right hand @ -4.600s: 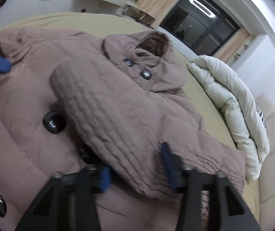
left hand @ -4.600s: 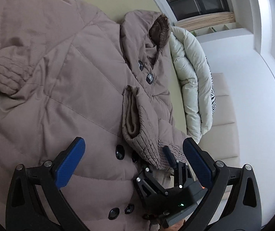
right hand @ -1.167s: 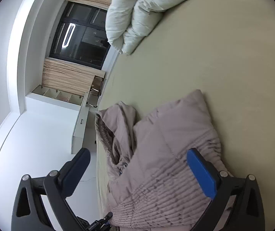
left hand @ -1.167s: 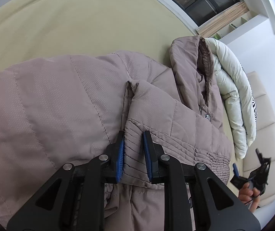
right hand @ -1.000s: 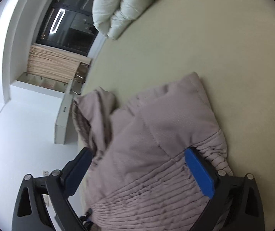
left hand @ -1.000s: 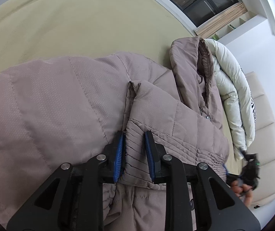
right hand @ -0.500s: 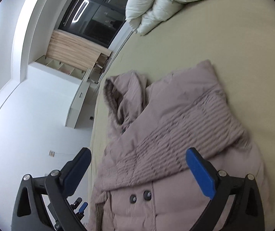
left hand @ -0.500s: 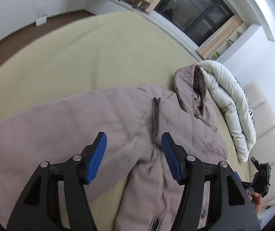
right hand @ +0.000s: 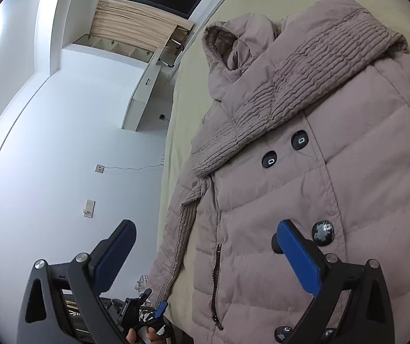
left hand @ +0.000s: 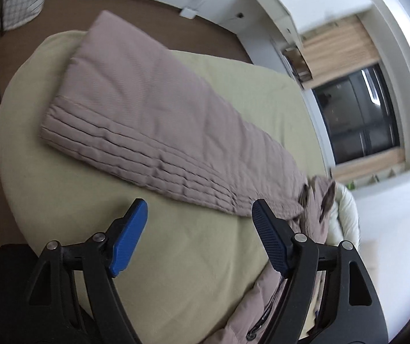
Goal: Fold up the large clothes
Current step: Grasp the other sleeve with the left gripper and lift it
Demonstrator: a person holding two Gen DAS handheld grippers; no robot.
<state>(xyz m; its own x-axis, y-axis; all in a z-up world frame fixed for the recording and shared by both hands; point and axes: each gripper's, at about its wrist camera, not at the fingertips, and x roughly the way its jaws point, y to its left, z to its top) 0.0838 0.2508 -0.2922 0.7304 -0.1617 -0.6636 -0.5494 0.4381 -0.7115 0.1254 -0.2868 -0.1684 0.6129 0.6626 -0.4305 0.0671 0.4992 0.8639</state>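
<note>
Done: one sleeve (right hand: 305,66) folded across coat (right hand: 334,186)
Left: other sleeve (left hand: 153,120), body fold
Left gripper (left hand: 196,240): jaws opening, empty
Right gripper (right hand: 205,258): jaws released, empty

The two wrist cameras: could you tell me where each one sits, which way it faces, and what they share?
Left wrist: on the left gripper, jaws opening and empty, looking down across the bed at the coat's outstretched sleeve.
Right wrist: on the right gripper, jaws open and empty, looking over the coat front and its buttons; a hand shows low.
Shared: the same coat, bed and dark window.
</note>
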